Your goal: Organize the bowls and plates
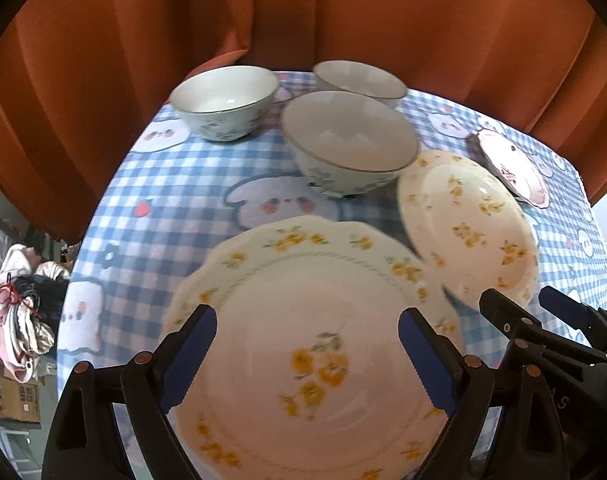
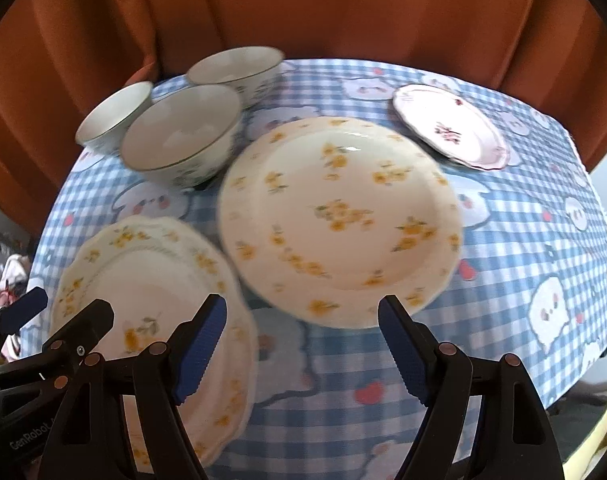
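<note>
You're holding your left gripper (image 1: 307, 344) with fingers spread wide, hovering over the scalloped cream plate with yellow flowers (image 1: 315, 344), gripping nothing. Your right gripper (image 2: 303, 340) is gaping open too, and the round cream plate with yellow sprigs (image 2: 339, 220) is sitting just beyond its fingertips. Three white porcelain bowls (image 2: 179, 132) are clustering further ahead and left, a pink-rimmed plate (image 2: 451, 132) further right, all on the blue checked tablecloth (image 2: 523, 240).

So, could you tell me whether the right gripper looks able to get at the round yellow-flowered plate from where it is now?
Probably yes. The right gripper is open, and the round yellow-flowered plate lies just ahead of its fingers with nothing between; the scalloped plate sits off to the left.
</note>
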Motion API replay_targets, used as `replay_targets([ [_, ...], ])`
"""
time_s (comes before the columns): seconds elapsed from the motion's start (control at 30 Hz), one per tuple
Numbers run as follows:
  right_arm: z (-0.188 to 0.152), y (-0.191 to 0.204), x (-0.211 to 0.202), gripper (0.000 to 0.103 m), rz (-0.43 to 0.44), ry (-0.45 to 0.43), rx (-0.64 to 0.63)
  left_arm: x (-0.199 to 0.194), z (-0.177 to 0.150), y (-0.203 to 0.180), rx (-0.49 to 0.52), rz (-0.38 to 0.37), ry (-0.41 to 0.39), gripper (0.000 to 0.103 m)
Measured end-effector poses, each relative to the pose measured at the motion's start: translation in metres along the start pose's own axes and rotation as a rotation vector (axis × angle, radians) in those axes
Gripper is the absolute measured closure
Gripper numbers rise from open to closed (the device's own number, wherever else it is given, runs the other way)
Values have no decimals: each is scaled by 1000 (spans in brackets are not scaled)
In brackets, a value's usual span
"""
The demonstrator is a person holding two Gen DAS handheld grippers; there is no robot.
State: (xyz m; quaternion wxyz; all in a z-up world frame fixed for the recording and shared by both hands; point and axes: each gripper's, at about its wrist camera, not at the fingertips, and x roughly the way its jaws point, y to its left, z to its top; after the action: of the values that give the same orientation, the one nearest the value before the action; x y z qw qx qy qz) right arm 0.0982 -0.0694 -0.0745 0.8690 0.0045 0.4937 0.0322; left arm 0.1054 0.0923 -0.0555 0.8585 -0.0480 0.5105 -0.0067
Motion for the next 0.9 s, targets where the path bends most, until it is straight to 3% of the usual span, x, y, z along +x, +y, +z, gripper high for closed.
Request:
replay_targets([
  [0.5, 28, -83, 30, 22, 11, 27, 44, 37, 23, -75, -27, 18, 44, 10],
  [0.83, 54, -117, 58, 22, 23, 47, 62, 72, 44, -101, -51, 37, 70, 9],
  [0.9, 58, -121, 68, 22, 25, 57, 64, 78, 45, -104, -53, 83, 57, 8],
])
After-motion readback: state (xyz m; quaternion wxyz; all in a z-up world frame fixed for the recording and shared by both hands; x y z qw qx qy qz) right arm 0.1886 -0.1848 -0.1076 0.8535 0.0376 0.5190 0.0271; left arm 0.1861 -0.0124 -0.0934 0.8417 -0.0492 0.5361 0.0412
